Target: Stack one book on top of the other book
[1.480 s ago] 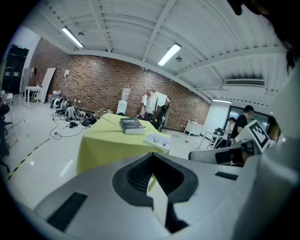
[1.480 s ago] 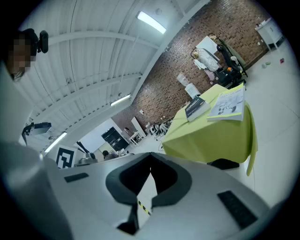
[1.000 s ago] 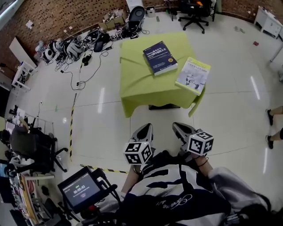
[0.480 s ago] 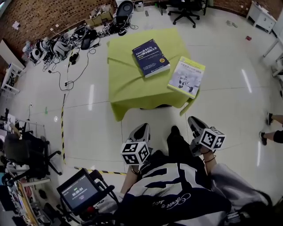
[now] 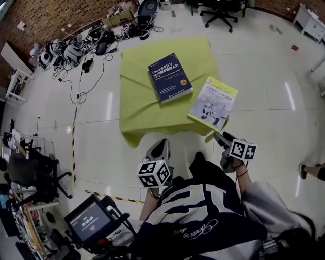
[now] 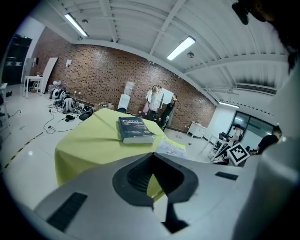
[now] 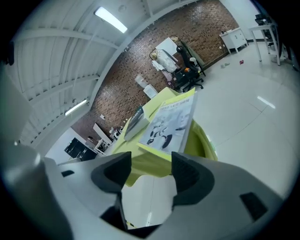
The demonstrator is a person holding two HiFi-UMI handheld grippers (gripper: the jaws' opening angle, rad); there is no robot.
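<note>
The right gripper (image 5: 221, 138) is brought nearer the yellow book (image 5: 212, 103), its jaws opening (nothing between). The left gripper (image 5: 161, 145) is pressed together. Nothing is stacked yet.

Seen from the head view, the table (image 5: 137, 96) stands at centre; one book (image 5: 170, 77) lies on its middle; the second book (image 5: 213, 103) lies apart at 4 o'clock from it, at the near right corner; a heap of cables (image 5: 76, 48) covers the floor at 10 o'clock; an office chair (image 5: 221, 10) stands behind at 1 o'clock; a screen (image 5: 91, 221) sits at 7 o'clock.
</note>
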